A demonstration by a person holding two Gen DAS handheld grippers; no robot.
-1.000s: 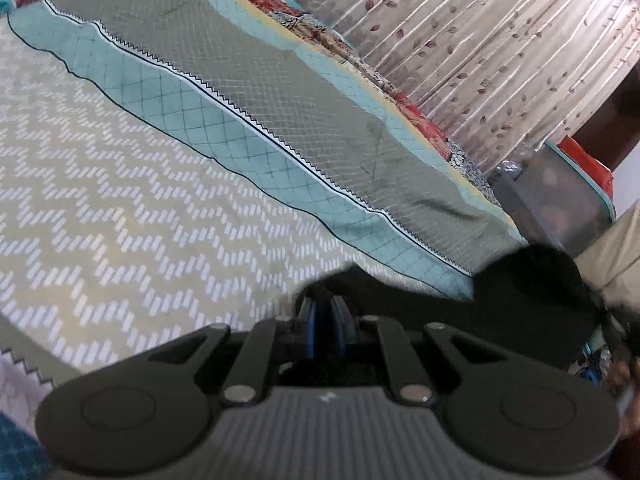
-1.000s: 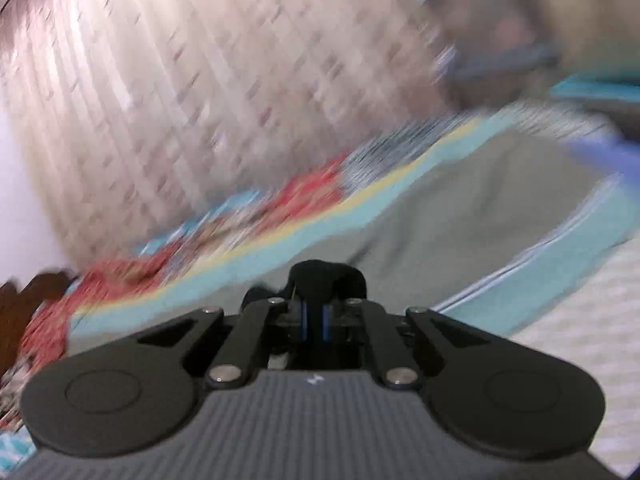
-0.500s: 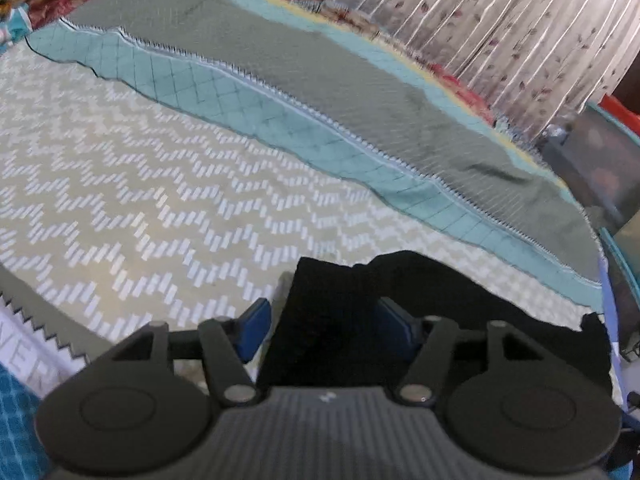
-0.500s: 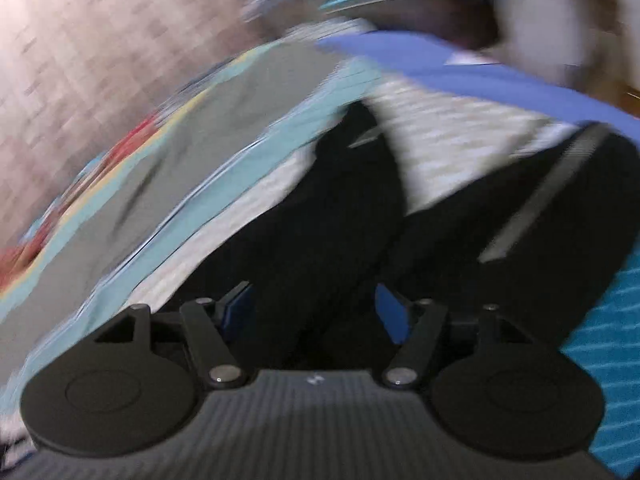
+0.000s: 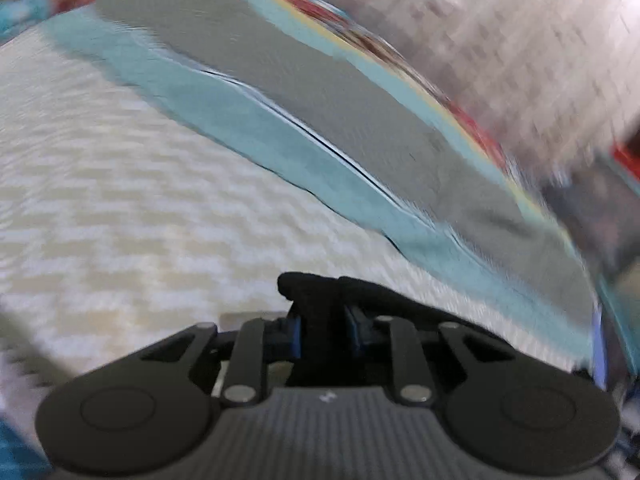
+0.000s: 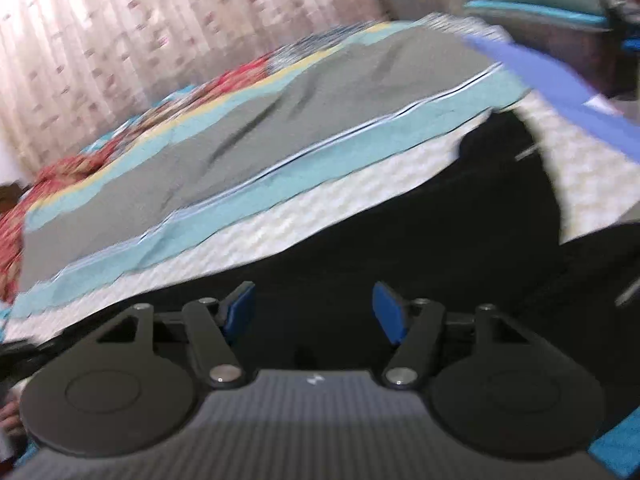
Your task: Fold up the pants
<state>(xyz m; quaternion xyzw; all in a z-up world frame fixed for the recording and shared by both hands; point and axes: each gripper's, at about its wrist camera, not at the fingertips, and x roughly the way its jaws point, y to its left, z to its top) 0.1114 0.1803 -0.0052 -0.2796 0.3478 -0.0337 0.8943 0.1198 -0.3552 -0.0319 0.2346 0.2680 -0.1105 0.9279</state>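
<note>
The black pants (image 6: 420,232) lie spread on the bed's zigzag cover in the right wrist view, reaching from the lower left to the right edge. My right gripper (image 6: 314,312) is open just above them, its blue pads (image 6: 390,314) wide apart with nothing between. In the left wrist view my left gripper (image 5: 322,330) is shut on a bunched edge of the black pants (image 5: 316,292), which sticks up between the pads and trails off to the right over the cover. Both views are blurred by motion.
The bed carries a beige zigzag cover (image 5: 140,208) with a teal band and a grey panel (image 5: 320,92) beyond. Patterned curtains (image 6: 160,20) hang behind the bed. Storage bins (image 6: 540,12) stand past the bed's far right corner.
My left gripper opened over the pants and has now closed on their edge again. My right gripper let go, stays open, and has swung back toward the bed.
</note>
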